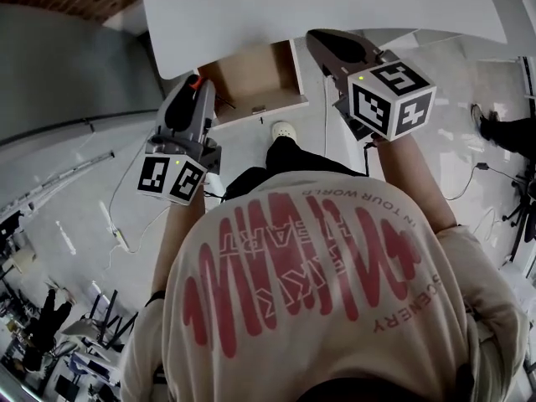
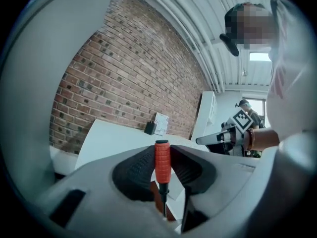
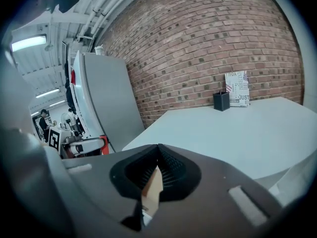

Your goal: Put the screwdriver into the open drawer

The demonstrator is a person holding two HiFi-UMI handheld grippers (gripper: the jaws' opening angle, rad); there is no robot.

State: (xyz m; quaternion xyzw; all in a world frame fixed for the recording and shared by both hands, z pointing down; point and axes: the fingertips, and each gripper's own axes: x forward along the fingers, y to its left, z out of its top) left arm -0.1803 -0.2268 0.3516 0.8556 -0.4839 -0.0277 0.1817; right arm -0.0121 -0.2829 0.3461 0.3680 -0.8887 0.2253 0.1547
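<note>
The screwdriver (image 2: 162, 163) stood upright between the pads of the left gripper (image 1: 194, 90), which was clamped on its orange handle with the thin shaft pointing down. That hold probably left the tip free to go in first. In the head view the open drawer (image 1: 251, 78) sat under the edge of the white table (image 1: 335, 2), at about one o'clock from the left gripper and close to it, though the tool was not yet over the wooden floor of the drawer. The right gripper (image 3: 158, 157) hung at three o'clock from the drawer with its jaws together on nothing. It seemed to be kept aside so the drawer's mouth stayed unblocked.
</note>
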